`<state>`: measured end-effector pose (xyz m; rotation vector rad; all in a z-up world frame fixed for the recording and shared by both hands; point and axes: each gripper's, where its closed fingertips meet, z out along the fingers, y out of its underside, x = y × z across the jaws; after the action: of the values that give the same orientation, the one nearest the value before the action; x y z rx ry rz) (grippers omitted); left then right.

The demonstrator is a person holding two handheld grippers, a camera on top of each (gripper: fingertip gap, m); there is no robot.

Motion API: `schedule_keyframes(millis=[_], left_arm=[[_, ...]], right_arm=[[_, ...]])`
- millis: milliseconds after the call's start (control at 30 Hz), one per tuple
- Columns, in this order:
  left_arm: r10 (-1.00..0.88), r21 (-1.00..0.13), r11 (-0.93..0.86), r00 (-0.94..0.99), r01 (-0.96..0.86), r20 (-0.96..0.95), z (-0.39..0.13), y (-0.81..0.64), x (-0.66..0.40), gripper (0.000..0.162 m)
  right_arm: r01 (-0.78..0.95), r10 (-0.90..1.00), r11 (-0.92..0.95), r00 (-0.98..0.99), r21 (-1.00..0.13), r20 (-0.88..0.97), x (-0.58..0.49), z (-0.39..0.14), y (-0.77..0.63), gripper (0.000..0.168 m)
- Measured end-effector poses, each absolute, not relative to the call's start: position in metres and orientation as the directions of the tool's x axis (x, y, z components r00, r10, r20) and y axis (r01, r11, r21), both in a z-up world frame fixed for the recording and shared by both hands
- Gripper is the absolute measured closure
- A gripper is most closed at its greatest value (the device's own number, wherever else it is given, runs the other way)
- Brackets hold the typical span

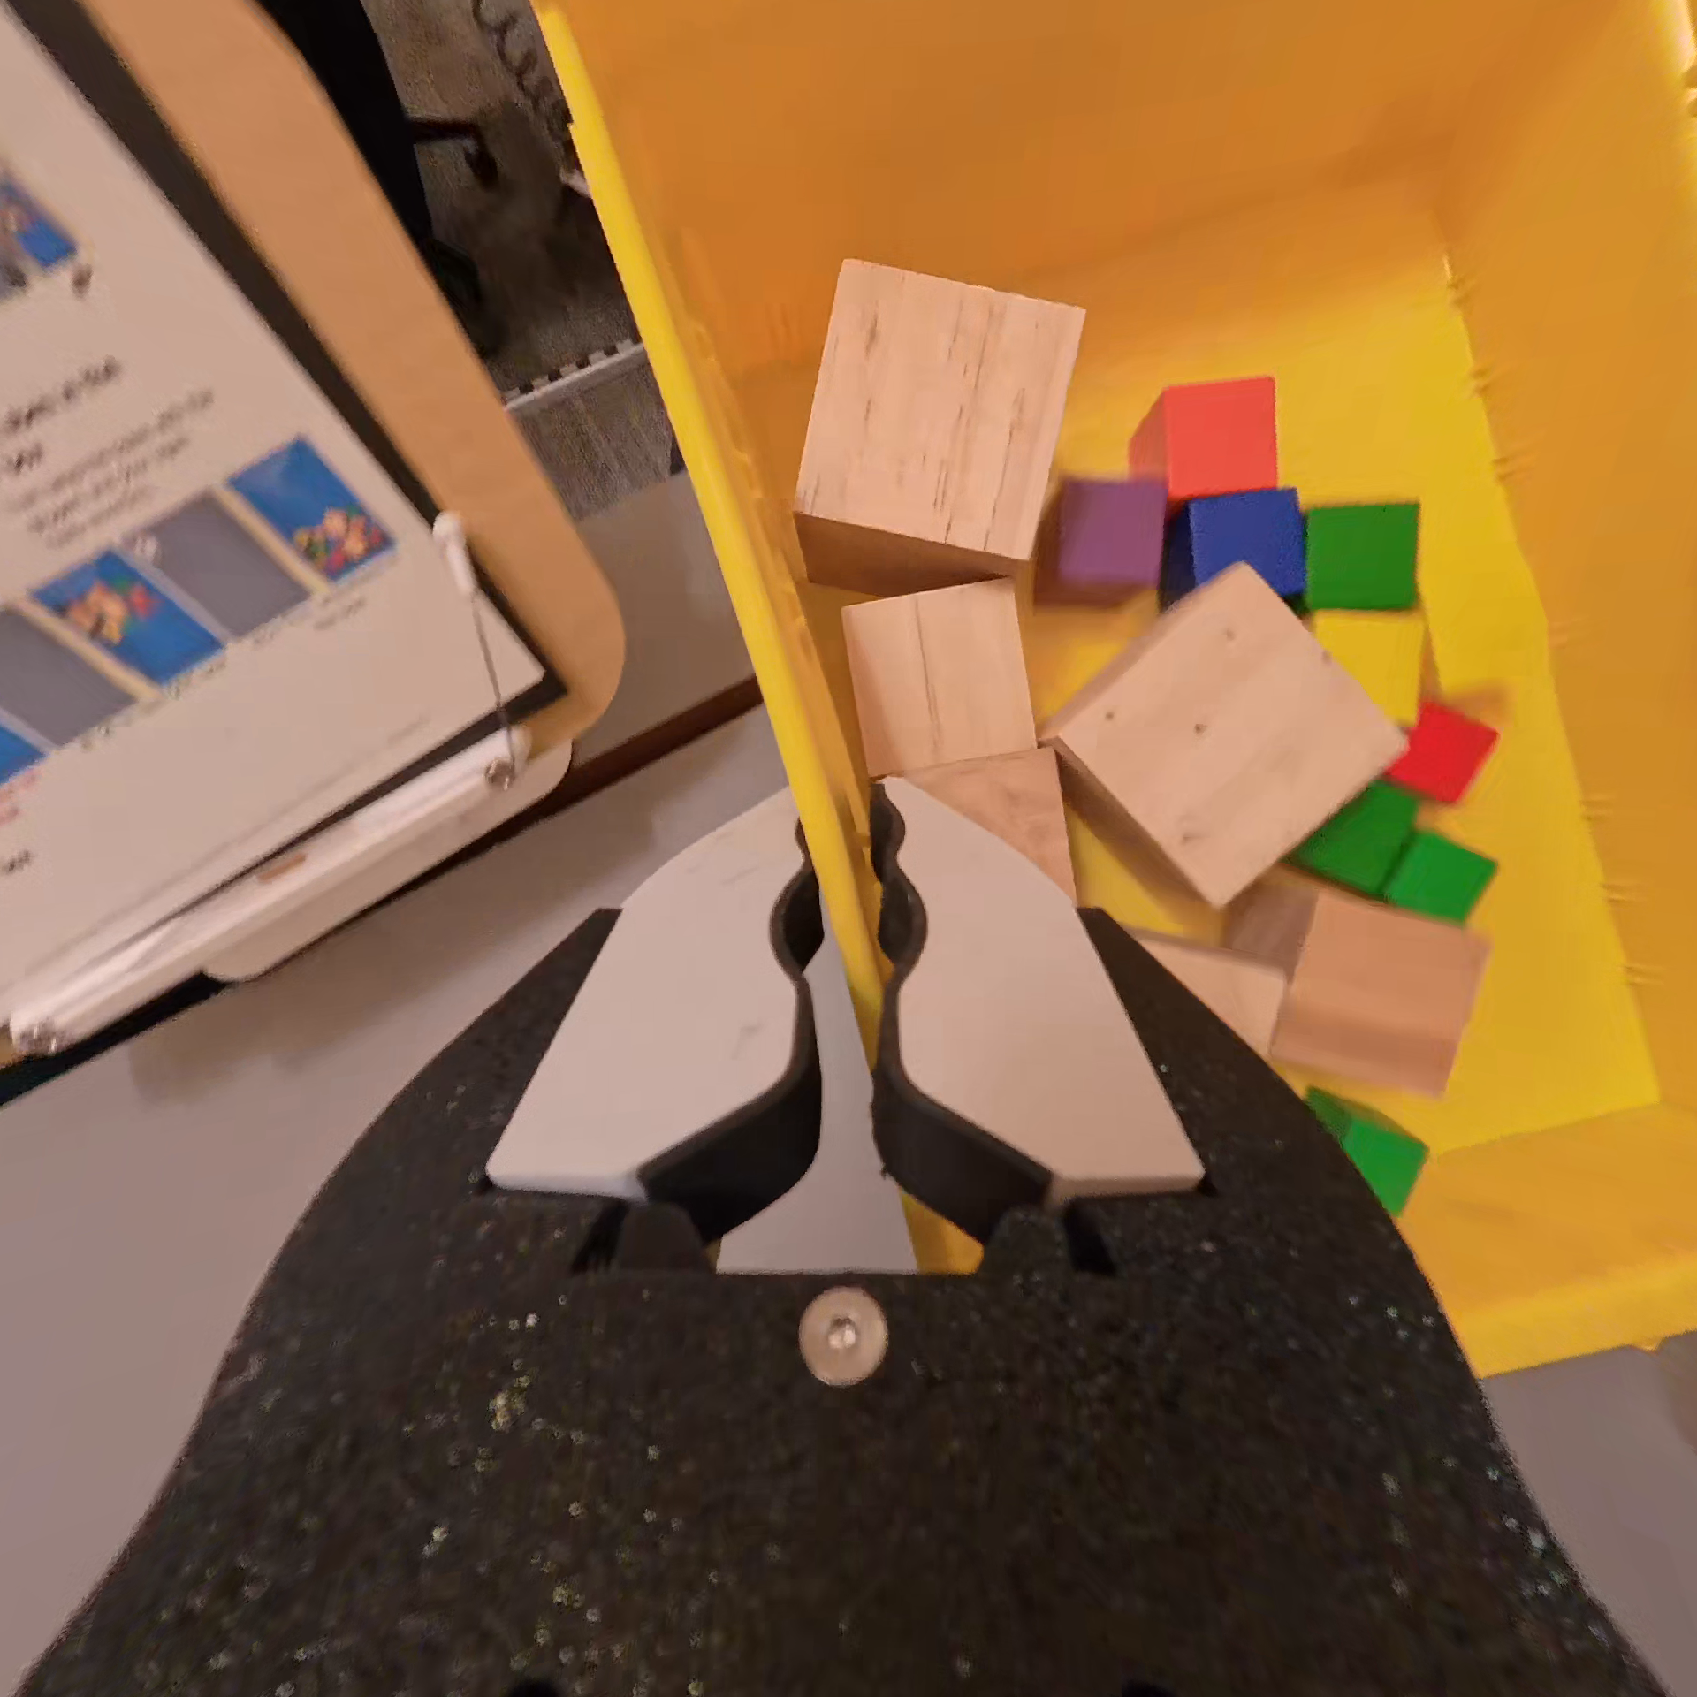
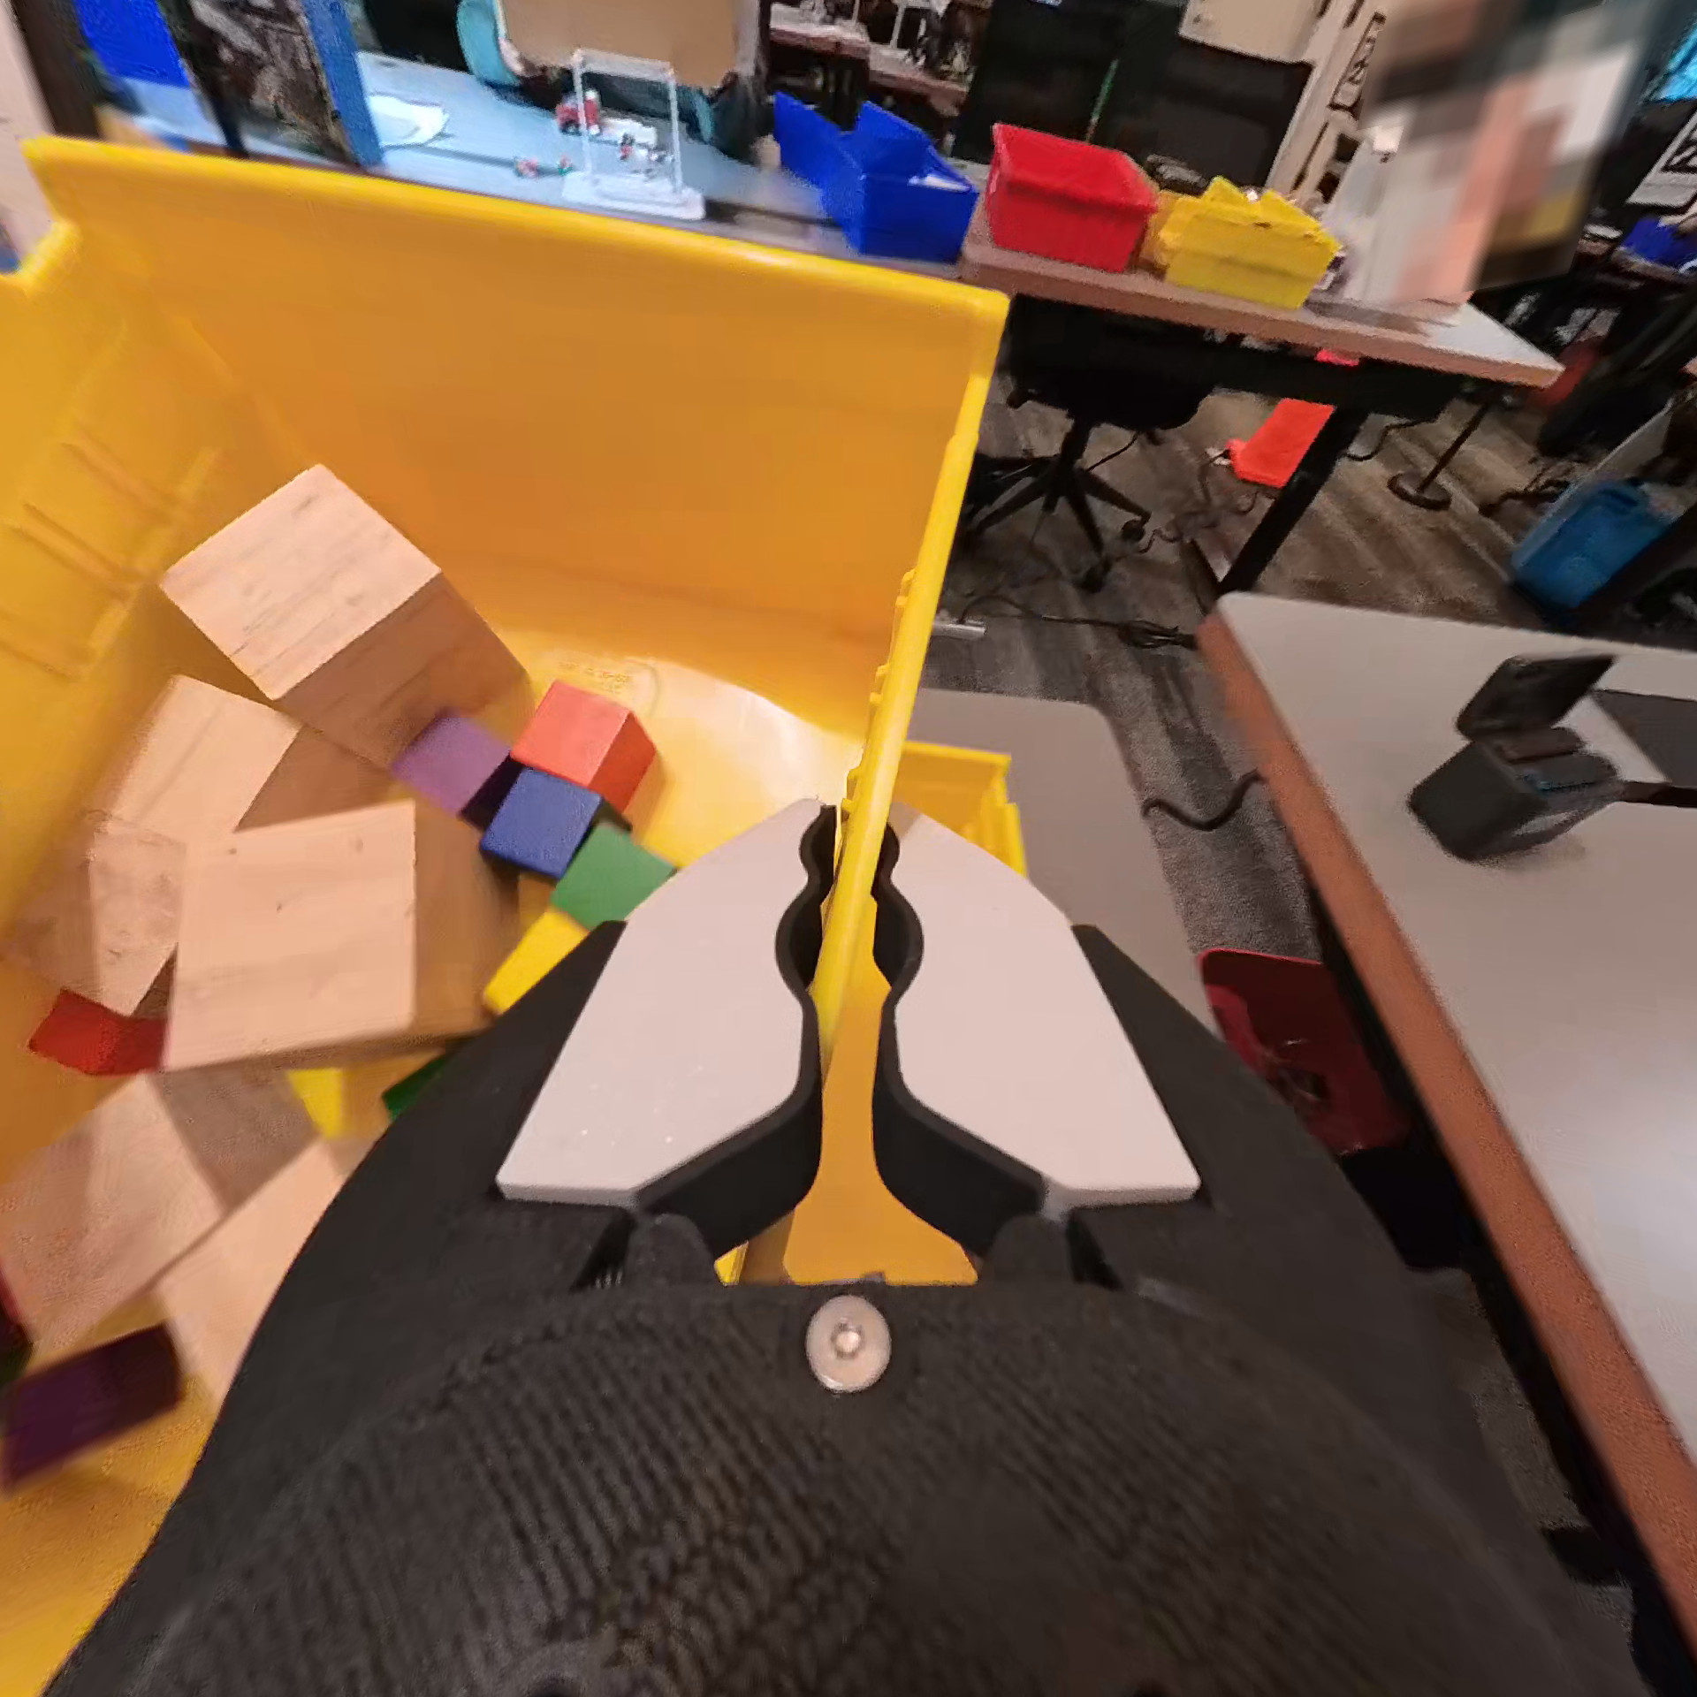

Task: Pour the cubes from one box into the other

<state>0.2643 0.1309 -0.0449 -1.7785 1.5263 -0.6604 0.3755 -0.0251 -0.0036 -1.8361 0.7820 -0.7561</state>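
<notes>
Left gripper (image 1: 840, 817) clamps the yellow box (image 1: 1056, 138) wall, frame centre. Right gripper (image 2: 854, 817) clamps the opposite wall. Cubes (image 1: 1221, 725) heaped inside, right of centre.

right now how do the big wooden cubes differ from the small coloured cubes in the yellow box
The wooden cubes are clearly larger and bare pale wood with visible grain; the small coloured cubes are painted red, blue, purple and green. Some wooden cubes lie piled on one another. Both kinds lie loose and tumbled inside the yellow box.
</notes>
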Motion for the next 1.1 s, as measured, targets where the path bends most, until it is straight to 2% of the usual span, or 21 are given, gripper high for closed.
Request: schedule_keyframes(millis=[33, 200, 500, 800, 967, 1100], left_arm=[[-0.981, -0.784, -0.057, 0.180, -0.618, -0.070, -0.038, 0.126, 0.279, 0.155], [-0.979, -0.847, -0.034, 0.189, -0.530, -0.079, -0.016, 0.110, 0.348, 0.156], [-0.982, -0.900, -0.028, 0.181, -0.435, -0.057, -0.028, 0.106, 0.427, 0.156], [-0.987, -0.959, -0.073, 0.159, -0.275, 0.030, -0.042, 0.111, 0.457, 0.157], [-0.992, -0.978, -0.018, 0.127, -0.206, -0.009, -0.035, 0.106, 0.464, 0.157], [-0.990, -0.993, -0.042, 0.139, -0.109, 0.027, -0.026, 0.103, 0.459, 0.157]], right_arm=[[-0.169, -0.792, -0.321, 0.588, -0.932, 0.166, 0.389, 0.003, -0.031, 0.162], [-0.097, -0.819, -0.227, 0.557, -0.969, 0.136, 0.453, 0.024, -0.051, 0.163], [0.009, -0.848, -0.150, 0.512, -0.989, 0.134, 0.517, 0.014, -0.062, 0.163], [0.227, -0.886, -0.116, 0.416, -0.967, 0.204, 0.521, 0.017, -0.063, 0.162], [0.293, -0.915, -0.048, 0.370, -0.955, 0.159, 0.517, 0.016, -0.075, 0.162], [0.376, -0.922, 0.028, 0.368, -0.926, 0.121, 0.507, 0.019, -0.080, 0.162]])
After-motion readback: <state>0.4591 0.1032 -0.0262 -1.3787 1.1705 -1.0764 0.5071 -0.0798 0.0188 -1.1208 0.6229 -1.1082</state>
